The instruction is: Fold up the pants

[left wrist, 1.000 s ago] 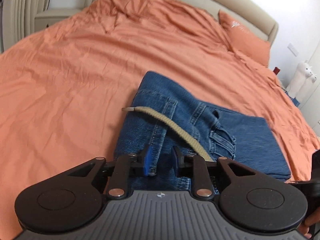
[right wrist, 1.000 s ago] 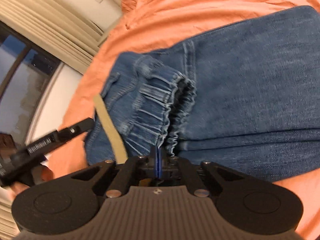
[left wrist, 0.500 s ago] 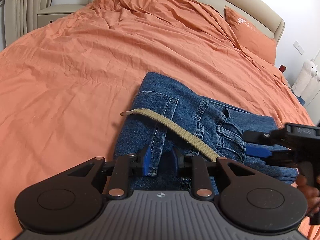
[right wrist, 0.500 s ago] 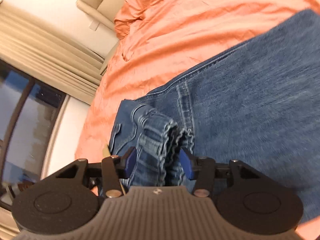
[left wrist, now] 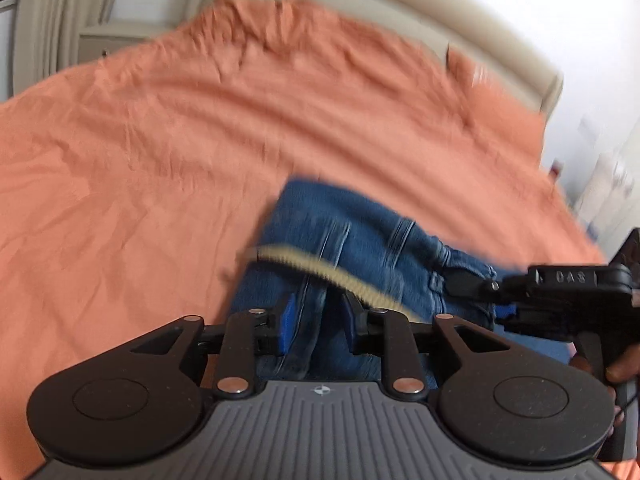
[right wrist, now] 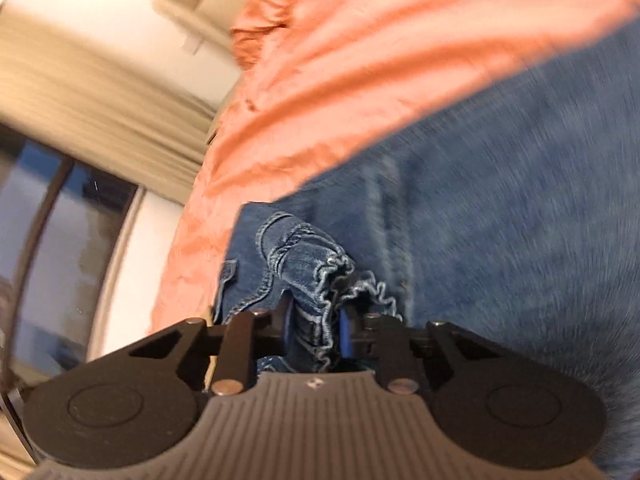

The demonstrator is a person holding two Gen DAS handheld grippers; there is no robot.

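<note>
Where the orange bedsheet (left wrist: 168, 168) spreads, folded jeans (right wrist: 500, 208) lie near beige curtains (right wrist: 92, 108).

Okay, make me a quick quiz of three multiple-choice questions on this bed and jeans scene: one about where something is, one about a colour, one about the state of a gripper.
1. Where does the beige drawstring lie?
A. across the jeans
B. on the pillow
C. on the floor

2. What colour is the bedsheet?
A. white
B. orange
C. green

3. What is the right gripper doing?
A. standing wide open over bare sheet
B. holding a pillow
C. closed on the gathered elastic cuff of the jeans

Answers:
1 A, the cord runs diagonally over the denim in the left wrist view.
2 B, the sheet is orange in both views.
3 C, its jaws have just been closing and the ruffled denim is bunched between the pads.
</note>
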